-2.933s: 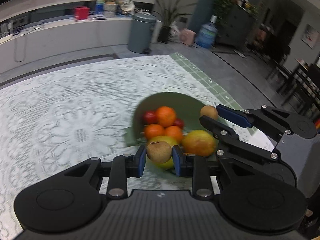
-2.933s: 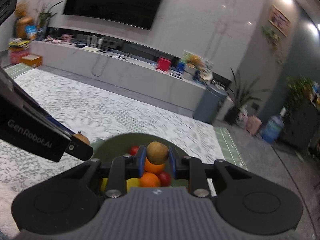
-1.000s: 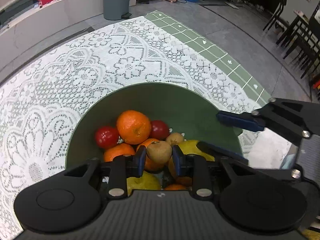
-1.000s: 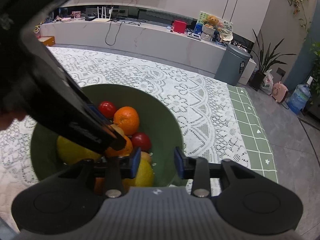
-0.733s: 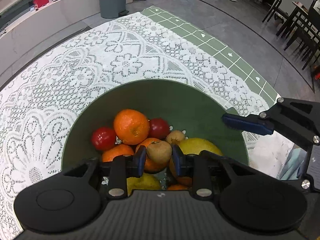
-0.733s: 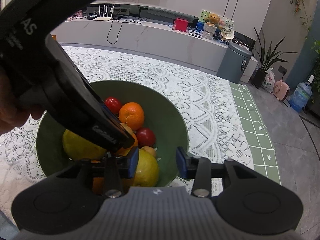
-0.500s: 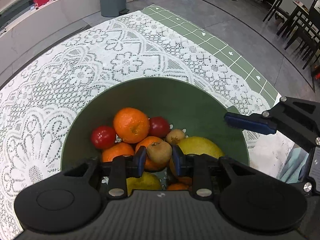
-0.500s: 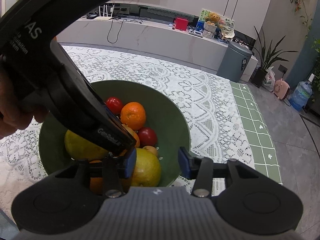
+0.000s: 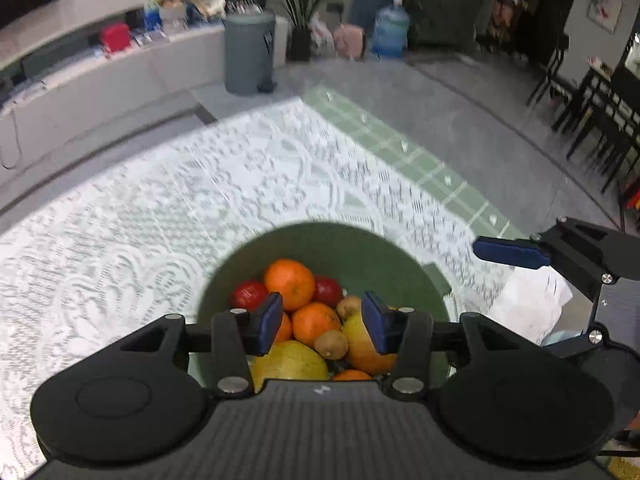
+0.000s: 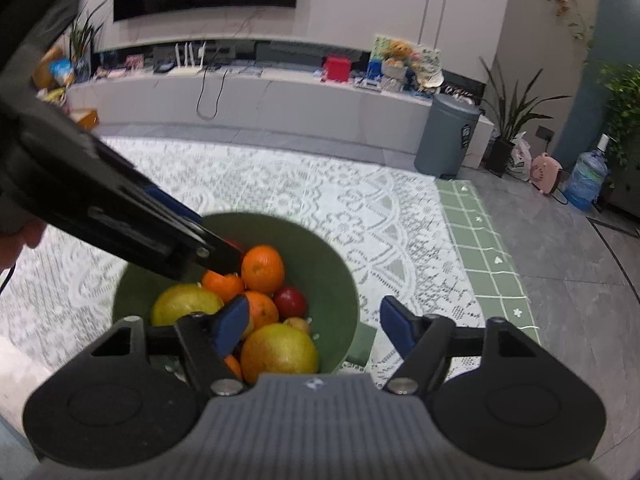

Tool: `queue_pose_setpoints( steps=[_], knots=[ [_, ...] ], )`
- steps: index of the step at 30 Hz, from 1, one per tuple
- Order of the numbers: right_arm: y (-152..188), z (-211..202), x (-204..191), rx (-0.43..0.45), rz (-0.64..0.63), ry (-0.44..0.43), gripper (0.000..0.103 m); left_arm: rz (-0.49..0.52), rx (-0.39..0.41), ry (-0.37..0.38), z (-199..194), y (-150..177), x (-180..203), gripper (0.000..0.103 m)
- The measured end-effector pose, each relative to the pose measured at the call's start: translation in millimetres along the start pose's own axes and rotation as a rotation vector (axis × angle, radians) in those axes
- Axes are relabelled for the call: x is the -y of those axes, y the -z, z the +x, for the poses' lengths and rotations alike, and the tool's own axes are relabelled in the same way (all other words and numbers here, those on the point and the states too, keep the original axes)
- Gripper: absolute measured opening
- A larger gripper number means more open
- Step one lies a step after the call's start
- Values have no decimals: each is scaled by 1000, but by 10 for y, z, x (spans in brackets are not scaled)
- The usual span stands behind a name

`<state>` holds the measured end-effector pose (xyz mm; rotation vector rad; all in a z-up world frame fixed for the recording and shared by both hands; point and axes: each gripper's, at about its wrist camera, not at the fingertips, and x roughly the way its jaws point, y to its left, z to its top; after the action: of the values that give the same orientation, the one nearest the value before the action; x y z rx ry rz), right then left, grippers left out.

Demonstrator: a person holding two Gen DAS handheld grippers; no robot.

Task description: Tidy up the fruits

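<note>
A green bowl (image 9: 360, 248) on the lace tablecloth holds oranges (image 9: 290, 283), red fruits (image 9: 250, 294), yellow citrus (image 9: 294, 362) and two small brown fruits (image 9: 331, 344). My left gripper (image 9: 322, 322) is open and empty just above the pile. My right gripper (image 10: 314, 326) is open and empty over the bowl's (image 10: 332, 272) near right edge, above a large yellow-orange citrus (image 10: 279, 353). The left gripper's fingers (image 10: 160, 232) reach in from the left in the right wrist view.
The white lace tablecloth (image 9: 160, 220) covers the table, with a green checked edge (image 10: 488, 264) on the right. A white object (image 9: 528, 308) lies right of the bowl. A grey bin (image 10: 446, 136) and a water bottle (image 10: 588, 178) stand on the floor beyond.
My left gripper has opened and let go of the small brown fruit, which now lies in the bowl's pile. Both grippers have lifted and tilted up. The right gripper has opened wider.
</note>
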<state>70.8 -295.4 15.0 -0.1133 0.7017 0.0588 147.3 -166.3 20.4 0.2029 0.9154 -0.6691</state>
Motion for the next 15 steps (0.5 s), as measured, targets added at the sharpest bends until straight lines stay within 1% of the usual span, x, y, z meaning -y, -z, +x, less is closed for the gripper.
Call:
queue_pose_setpoints(
  steps=[4, 5, 6, 8, 11, 15],
  knots=[
    [-63, -218, -45, 49, 34, 10, 85, -21, 87, -57, -357, 40, -45, 57],
    [-77, -270, -63, 60, 43, 12, 90, -24, 114, -73, -457, 63, -51, 58],
    [-90, -322, -80, 72, 52, 15, 95, -25, 136, -90, -531, 85, -50, 61],
    [-110, -426, -107, 94, 69, 10, 97, -16, 175, -133, -689, 143, -46, 65],
    [-127, -558, -133, 110, 96, -11, 98, 12, 211, -203, -881, 256, -19, 73],
    [-80, -663, -167, 106, 155, -7, 99, 7, 254, -288, -1079, 465, 10, 85]
  ],
)
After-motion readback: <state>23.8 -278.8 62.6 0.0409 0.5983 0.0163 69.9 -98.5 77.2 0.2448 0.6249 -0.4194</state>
